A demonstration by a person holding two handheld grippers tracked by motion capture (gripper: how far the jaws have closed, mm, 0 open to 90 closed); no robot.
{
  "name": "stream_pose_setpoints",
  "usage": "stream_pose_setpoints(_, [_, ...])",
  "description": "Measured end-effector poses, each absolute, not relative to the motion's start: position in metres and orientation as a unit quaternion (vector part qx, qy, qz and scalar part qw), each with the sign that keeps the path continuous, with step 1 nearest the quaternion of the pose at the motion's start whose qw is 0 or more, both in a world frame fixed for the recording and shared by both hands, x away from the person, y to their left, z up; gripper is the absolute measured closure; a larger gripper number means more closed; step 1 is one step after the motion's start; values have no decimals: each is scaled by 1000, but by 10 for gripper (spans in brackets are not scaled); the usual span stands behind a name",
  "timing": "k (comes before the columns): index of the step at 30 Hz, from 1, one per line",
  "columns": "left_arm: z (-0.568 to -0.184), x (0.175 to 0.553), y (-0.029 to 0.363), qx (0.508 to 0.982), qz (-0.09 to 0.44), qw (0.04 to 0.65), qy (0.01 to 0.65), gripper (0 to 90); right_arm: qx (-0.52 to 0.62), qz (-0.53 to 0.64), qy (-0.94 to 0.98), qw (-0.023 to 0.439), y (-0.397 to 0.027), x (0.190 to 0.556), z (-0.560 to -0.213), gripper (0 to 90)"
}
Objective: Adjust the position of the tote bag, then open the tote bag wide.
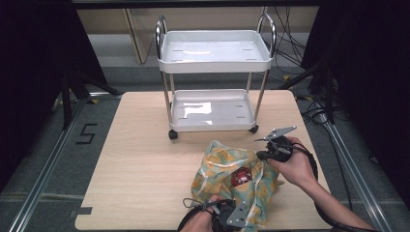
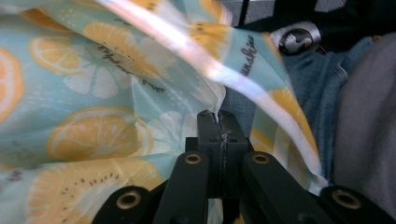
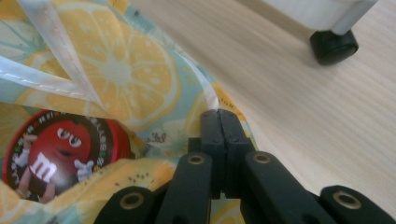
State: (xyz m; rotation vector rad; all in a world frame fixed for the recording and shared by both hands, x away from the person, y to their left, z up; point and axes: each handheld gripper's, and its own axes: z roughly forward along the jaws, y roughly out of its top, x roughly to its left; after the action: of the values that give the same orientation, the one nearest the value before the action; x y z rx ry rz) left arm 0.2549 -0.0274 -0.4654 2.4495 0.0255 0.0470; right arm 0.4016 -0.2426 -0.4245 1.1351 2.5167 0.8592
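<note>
Now both grippers pinch the lemon-print bag (image 1: 227, 181) at the table's (image 1: 145, 169) near right: left gripper (image 2: 219, 122) and right gripper (image 3: 219, 120) jaws clamped on its rim, red candy tin (image 3: 60, 154) inside; next, probably set it down steadily

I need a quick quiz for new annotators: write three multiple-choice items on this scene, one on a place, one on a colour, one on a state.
1. Where is the red round tin?
A. on the cart's top shelf
B. inside the lemon-print bag
C. on the floor

2. What colour are the trays of the cart?
A. white
B. black
C. blue

3. How does the right gripper stand?
A. wide open over the table
B. shut on the cart's handle
C. shut on the bag's edge

Answers: 1 B, the tin shows through the bag's open mouth. 2 A, both trays are white. 3 C, its jaws pinch the bag's rim.
</note>
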Motion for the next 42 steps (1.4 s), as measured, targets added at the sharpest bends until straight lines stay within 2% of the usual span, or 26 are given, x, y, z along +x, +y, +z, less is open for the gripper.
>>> stream_pose_setpoints(12, [-476, 248, -28, 950, -7, 311, -12, 886, 400, 270, 869, 107, -251, 400, -437, 900])
stream_pose_setpoints(13, [-476, 248, -29, 948, -10, 317, -7, 871, 413, 273, 864, 94, -252, 398, -437, 900])
stream_pose_setpoints(14, [-476, 248, -29, 948, -10, 317, -7, 853, 403, 272, 867, 105, -254, 399, -438, 900])
stream_pose_setpoints(16, [-471, 250, -28, 944, -7, 329, 5, 834, 416, 278, 860, 97, -252, 397, -437, 900])
stream_pose_setpoints(19, [-453, 256, -21, 936, 13, 353, 18, 692, 410, 297, 855, 114, -252, 395, -436, 900])
stream_pose_setpoints(23, [-434, 259, -14, 926, 16, 375, 27, 620, 399, 287, 864, 111, -255, 397, -432, 900])
stream_pose_setpoints(28, [-403, 265, 0, 913, 51, 403, 35, 546, 404, 291, 861, 107, -256, 398, -435, 900])
stream_pose_setpoints(33, [-398, 292, 10, 915, 88, 386, 82, 538, 407, 296, 858, 104, -256, 396, -432, 900])
stream_pose_setpoints(41, [-412, 310, 0, 923, 79, 365, 95, 561, 405, 308, 853, 115, -257, 393, -433, 900])
stream_pose_setpoints(42, [-416, 310, -5, 924, 75, 362, 98, 558, 411, 300, 855, 105, -258, 392, -429, 900])
